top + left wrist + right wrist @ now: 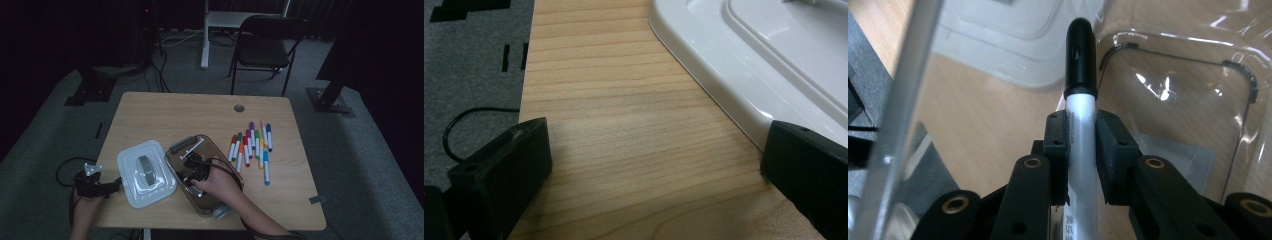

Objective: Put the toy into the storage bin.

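A white marker with a black cap (1080,65) is clamped between the pads of my right gripper (1080,132), cap pointing away from me. That gripper (191,167) is inside the clear plastic box (227,172) near the table's front middle. The box's clear wall (1198,65) curves behind the marker. The white lid (145,172) lies flat on the table just left of the box. My left gripper (116,183) hovers at the table's front left, jaws open over bare wood (624,125), with the lid's rim (724,95) beside its right jaw and nothing between the jaws.
Several coloured markers (252,142) lie in a loose row on the table right of the box. A round cable hole (239,108) sits near the far edge. A folding chair (265,45) stands beyond the table. The left table edge (526,75) drops to grey carpet.
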The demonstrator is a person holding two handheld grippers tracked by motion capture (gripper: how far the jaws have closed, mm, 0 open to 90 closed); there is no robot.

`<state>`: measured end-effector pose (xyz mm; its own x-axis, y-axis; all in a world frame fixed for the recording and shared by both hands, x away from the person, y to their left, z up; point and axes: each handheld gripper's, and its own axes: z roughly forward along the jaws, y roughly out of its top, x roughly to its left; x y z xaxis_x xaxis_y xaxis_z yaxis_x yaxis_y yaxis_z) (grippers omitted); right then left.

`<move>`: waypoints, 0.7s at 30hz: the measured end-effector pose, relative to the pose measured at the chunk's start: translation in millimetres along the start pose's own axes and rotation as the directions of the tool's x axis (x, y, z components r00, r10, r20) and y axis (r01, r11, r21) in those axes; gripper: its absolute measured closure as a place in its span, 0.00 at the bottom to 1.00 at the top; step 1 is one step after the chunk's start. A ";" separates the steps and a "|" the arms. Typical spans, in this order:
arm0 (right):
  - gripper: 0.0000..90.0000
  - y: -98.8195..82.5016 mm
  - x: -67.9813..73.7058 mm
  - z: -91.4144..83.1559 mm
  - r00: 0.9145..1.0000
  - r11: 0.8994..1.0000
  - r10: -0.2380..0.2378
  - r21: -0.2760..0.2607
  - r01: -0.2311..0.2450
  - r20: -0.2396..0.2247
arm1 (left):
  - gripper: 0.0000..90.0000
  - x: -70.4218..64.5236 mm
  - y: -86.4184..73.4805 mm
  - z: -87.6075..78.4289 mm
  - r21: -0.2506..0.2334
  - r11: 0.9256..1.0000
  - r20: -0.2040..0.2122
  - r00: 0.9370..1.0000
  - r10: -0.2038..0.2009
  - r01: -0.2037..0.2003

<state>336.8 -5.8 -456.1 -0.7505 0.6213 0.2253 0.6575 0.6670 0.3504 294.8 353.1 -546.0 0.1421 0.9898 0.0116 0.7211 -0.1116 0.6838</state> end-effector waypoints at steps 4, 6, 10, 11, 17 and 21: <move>0.85 0.6 -1.8 5.8 1.000 1.000 0.001 0.030 -0.001 -0.002 | 0.01 0.0 0.0 0.0 0.000 1.000 0.000 1.000 0.000 0.000; 0.85 0.8 -2.2 10.6 1.000 0.999 0.001 0.047 -0.001 0.003 | 0.01 -0.1 0.0 -0.1 0.001 1.000 0.001 1.000 -0.001 0.001; 0.85 1.5 -2.7 17.9 1.000 0.995 -0.002 0.102 0.004 -0.017 | 0.01 0.0 0.0 -0.1 0.001 1.000 0.000 1.000 0.000 0.000; 0.85 1.6 -2.3 19.2 1.000 0.993 -0.003 0.118 0.005 -0.022 | 0.01 0.0 0.0 -0.1 0.001 1.000 0.000 1.000 -0.001 0.001; 0.85 1.4 -2.9 26.1 0.999 0.986 -0.024 0.165 0.029 -0.029 | 0.01 0.0 -0.1 -0.1 0.001 1.000 0.000 1.000 0.000 0.000; 0.84 0.9 -2.4 31.0 0.999 0.981 -0.032 0.189 0.038 -0.034 | 0.01 0.0 -0.1 -0.1 0.001 1.000 0.000 1.000 0.000 0.000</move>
<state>341.2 6.1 -484.5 -0.7732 0.5851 0.2444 0.6292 0.7558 0.1811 294.7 353.1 -545.9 0.1421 0.9898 0.0115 0.7217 -0.1116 0.6832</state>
